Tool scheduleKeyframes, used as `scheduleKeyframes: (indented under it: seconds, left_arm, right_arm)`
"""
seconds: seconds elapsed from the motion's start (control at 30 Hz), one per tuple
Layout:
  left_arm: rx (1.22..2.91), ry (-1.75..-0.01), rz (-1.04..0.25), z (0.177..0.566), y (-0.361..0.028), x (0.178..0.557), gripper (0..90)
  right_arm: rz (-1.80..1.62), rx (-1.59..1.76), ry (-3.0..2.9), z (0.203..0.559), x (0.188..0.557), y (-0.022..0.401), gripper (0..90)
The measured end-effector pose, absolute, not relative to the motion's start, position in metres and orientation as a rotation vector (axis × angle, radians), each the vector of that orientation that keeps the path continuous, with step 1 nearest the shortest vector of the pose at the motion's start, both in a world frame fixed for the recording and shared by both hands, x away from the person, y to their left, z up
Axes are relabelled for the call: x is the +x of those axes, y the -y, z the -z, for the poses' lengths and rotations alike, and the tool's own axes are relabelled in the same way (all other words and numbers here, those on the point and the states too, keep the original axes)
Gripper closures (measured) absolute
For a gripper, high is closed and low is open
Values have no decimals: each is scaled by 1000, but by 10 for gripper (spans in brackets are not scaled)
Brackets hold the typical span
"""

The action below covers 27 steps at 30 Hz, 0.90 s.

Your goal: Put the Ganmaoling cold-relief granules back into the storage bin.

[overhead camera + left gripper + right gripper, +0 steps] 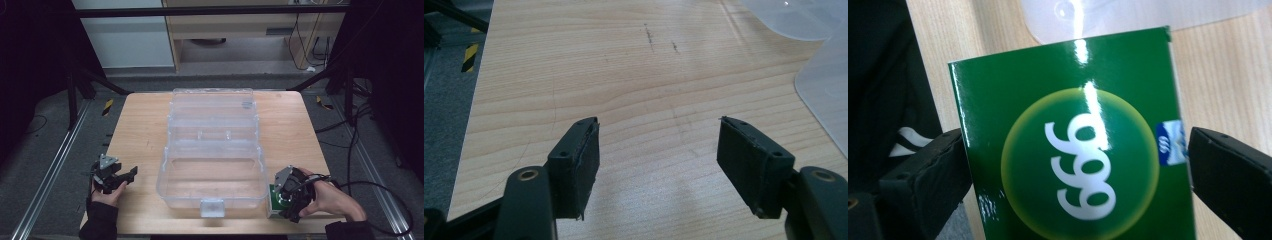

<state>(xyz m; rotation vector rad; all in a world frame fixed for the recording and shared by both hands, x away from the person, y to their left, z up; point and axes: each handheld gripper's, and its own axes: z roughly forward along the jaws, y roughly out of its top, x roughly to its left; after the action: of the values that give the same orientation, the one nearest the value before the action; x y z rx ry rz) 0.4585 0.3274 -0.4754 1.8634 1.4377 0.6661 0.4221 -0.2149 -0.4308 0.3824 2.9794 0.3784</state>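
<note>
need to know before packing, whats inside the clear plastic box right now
Nothing shows inside the clear plastic box; through its transparent walls the wooden table shows. The green box sits outside it, between the right gripper fingers, and hides the table under it.

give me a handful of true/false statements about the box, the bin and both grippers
1. The clear plastic storage bin sits open at the middle of the light wooden table. True.
2. The glossy green cardboard box with a white 999 in a yellow-ringed circle lies inside the bin. False: it stands on the table outside the bin, by the bin's near right corner.
3. The left gripper is open with nothing between its fingers. True.
4. The right gripper hovers over the far edge of the table. False: it is at the near right corner, its fingers flanking the green box.
5. The left gripper holds the bin's lid. False: it is apart from the bin, over bare wood.
</note>
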Motion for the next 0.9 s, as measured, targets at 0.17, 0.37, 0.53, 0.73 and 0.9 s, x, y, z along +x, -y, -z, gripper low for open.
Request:
scheduleKeyframes:
  seconds: [0.17,0.37,0.53,0.73,0.9]
  left_arm:
    - [1863,-1438,-666,476,-328,459,328]
    - [1863,-1437,-666,476,-328,459,328]
    - [1863,-1439,-666,476,-328,459,329]
    - [1866,-1439,-666,476,-328,459,329]
    - [1866,-1440,-665,476,-328,459,329]
  right_arm:
    - [-358,361,-2991,435,424,211,26]
    - [-328,339,-3017,442,427,209,53]
    - [-326,346,-3036,448,428,211,80]
    - [-346,368,-3039,447,429,213,112]
    - [-361,411,-3034,444,430,216,146]
